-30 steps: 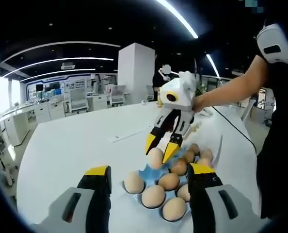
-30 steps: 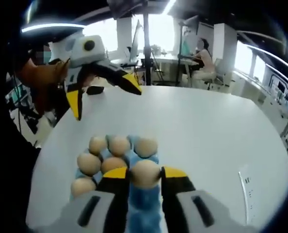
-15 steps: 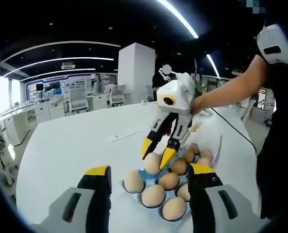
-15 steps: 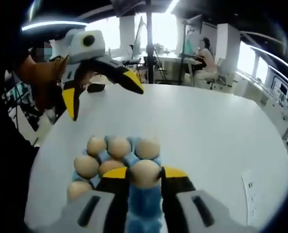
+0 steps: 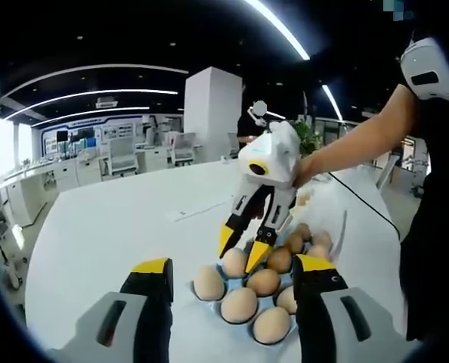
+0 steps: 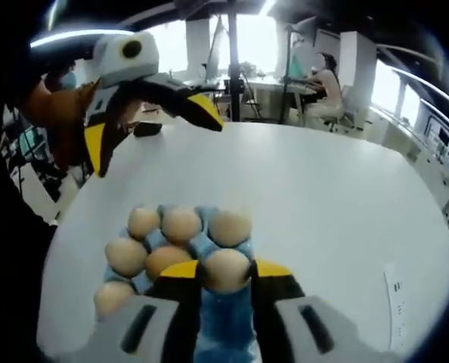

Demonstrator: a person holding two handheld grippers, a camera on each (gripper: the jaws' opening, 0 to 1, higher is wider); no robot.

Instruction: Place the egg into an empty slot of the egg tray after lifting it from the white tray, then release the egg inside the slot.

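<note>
The egg [image 6: 226, 270] is tan and sits between the yellow-tipped jaws of my right gripper [image 6: 226, 274], which is shut on it just above the blue egg tray [image 6: 223, 321]. In the left gripper view the right gripper [image 5: 238, 253] comes in from the right, tilted down, with the egg [image 5: 234, 264] low over the tray [image 5: 209, 304], at its far side. Several tan eggs fill other slots. My left gripper [image 5: 233, 266] stands open near the tray's close edge with nothing between its jaws. In the right gripper view the left gripper [image 6: 145, 125] hangs open at the upper left.
The tray lies on a wide white table [image 5: 103, 227], whose bare top [image 6: 323, 189] stretches to the right. A person's arm [image 5: 360, 136] reaches in from the right. Desks and chairs stand far behind.
My right gripper has come down and slightly left with the egg, closer to the tray. The left gripper has stayed open and still.
</note>
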